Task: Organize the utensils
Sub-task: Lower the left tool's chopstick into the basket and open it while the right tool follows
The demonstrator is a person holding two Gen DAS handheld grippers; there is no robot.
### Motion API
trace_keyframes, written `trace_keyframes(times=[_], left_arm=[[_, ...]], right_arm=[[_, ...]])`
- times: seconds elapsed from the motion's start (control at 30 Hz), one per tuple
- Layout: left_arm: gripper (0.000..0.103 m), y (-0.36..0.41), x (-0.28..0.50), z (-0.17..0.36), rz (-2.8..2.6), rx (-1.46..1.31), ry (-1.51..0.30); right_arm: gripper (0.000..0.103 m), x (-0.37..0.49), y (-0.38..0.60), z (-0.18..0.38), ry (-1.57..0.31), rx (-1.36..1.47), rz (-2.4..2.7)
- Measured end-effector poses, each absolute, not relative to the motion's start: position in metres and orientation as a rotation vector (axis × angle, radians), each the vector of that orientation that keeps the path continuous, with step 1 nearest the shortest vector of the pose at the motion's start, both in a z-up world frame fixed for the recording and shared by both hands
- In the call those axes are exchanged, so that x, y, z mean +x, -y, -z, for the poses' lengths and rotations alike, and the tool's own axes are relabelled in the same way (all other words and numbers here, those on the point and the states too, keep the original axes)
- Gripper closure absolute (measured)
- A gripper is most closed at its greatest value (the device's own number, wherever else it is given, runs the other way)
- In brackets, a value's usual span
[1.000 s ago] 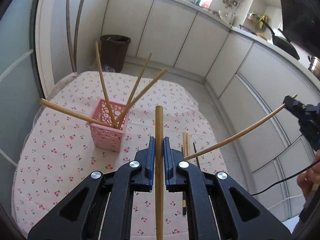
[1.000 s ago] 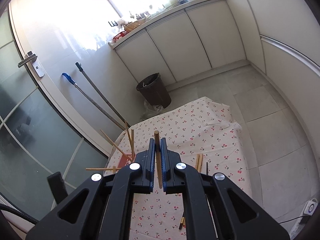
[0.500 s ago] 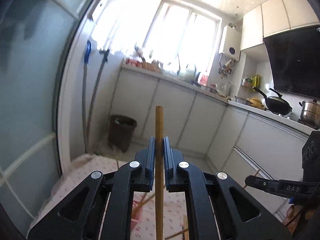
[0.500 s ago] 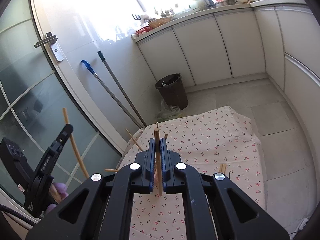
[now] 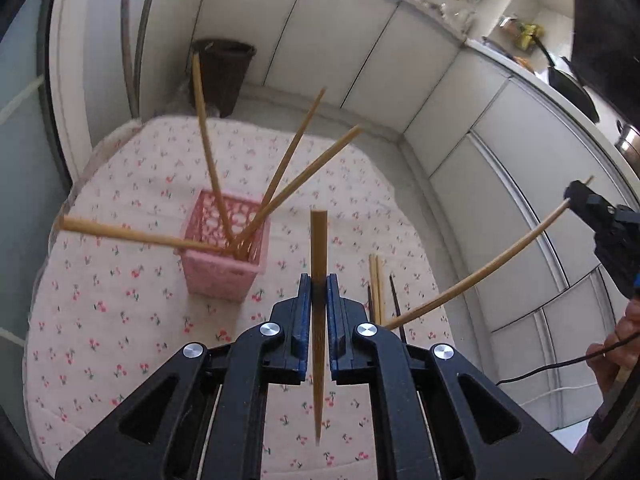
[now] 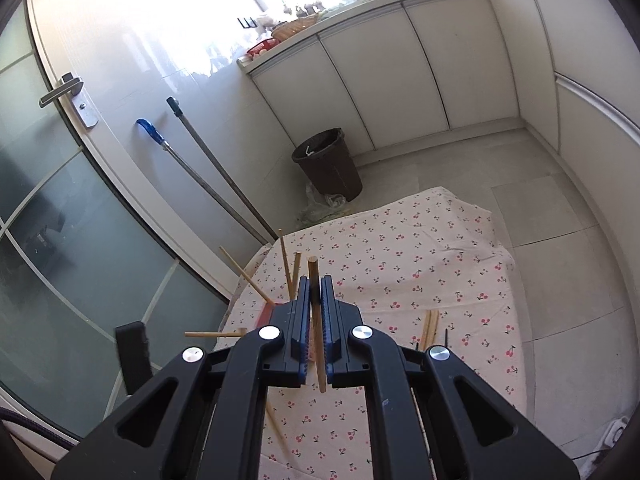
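Pink basket [image 5: 222,258]: stands on the cherry-print cloth [image 5: 120,312] over the table; holds four wooden chopsticks [image 5: 208,148], leaning outward in different directions.

Loose chopsticks [image 5: 376,286]: a pale pair and darker ones lie flat on the cloth, to the right of the basket.

Left hand-held gripper [image 5: 319,292]: jaws pressed together on one wooden chopstick [image 5: 319,248], upright above the cloth, near the basket.

Right hand-held gripper [image 6: 315,292]: jaws pinching another wooden chopstick [image 6: 314,276], above the cloth.
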State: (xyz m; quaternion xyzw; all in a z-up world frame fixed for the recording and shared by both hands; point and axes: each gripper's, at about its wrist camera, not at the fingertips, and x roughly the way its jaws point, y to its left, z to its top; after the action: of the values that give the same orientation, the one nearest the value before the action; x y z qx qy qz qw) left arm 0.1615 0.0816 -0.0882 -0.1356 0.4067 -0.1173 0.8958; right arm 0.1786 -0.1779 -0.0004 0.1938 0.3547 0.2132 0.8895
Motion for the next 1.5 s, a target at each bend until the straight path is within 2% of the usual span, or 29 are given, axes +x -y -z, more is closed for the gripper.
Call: trace_keyframes(times=[0.2, 0.5, 0.63, 0.77, 1.07, 1.1, 1.17, 1.23, 1.3, 1.4, 1.5], left_arm=[[0.097, -0.068, 0.144, 0.066, 0.202, -0.229, -0.721], [0.097, -0.083, 0.139, -0.023, 0.132, -0.208, -0.504], [0.097, -0.093, 0.142, -0.046, 0.038, -0.193, -0.407], [0.097, -0.102, 0.155, -0.039, -0.059, -0.176, -0.386], [0.095, -0.123, 0.195, 0.012, -0.084, -0.235, -0.478], [0.094, -0.125, 0.198, 0.018, -0.079, -0.257, -0.512], [0.082, -0.133, 0.195, 0.016, -0.11, -0.29, -0.531], [0.062, -0.142, 0.177, -0.001, -0.145, -0.306, -0.461], [0.05, -0.15, 0.153, -0.02, -0.184, -0.325, -0.375], [0.045, -0.161, 0.126, -0.032, -0.205, -0.365, -0.304], [0.045, -0.168, 0.119, -0.031, -0.223, -0.382, -0.322]], right_arm=[[0.096, 0.176, 0.193, 0.001, -0.734, 0.44, -0.428], [0.095, 0.168, 0.201, -0.02, -0.664, 0.46, -0.431], [0.095, 0.171, 0.193, -0.027, -0.648, 0.463, -0.446], [0.095, 0.179, 0.18, -0.027, -0.657, 0.457, -0.458], [0.095, 0.192, 0.147, -0.024, -0.676, 0.454, -0.488], [0.095, 0.192, 0.144, -0.025, -0.674, 0.456, -0.493], [0.095, 0.191, 0.137, -0.028, -0.667, 0.458, -0.502], [0.095, 0.191, 0.132, -0.033, -0.647, 0.458, -0.507], [0.095, 0.19, 0.126, -0.038, -0.623, 0.45, -0.5], [0.095, 0.19, 0.114, -0.043, -0.591, 0.432, -0.489], [0.095, 0.19, 0.102, -0.047, -0.56, 0.411, -0.471]])
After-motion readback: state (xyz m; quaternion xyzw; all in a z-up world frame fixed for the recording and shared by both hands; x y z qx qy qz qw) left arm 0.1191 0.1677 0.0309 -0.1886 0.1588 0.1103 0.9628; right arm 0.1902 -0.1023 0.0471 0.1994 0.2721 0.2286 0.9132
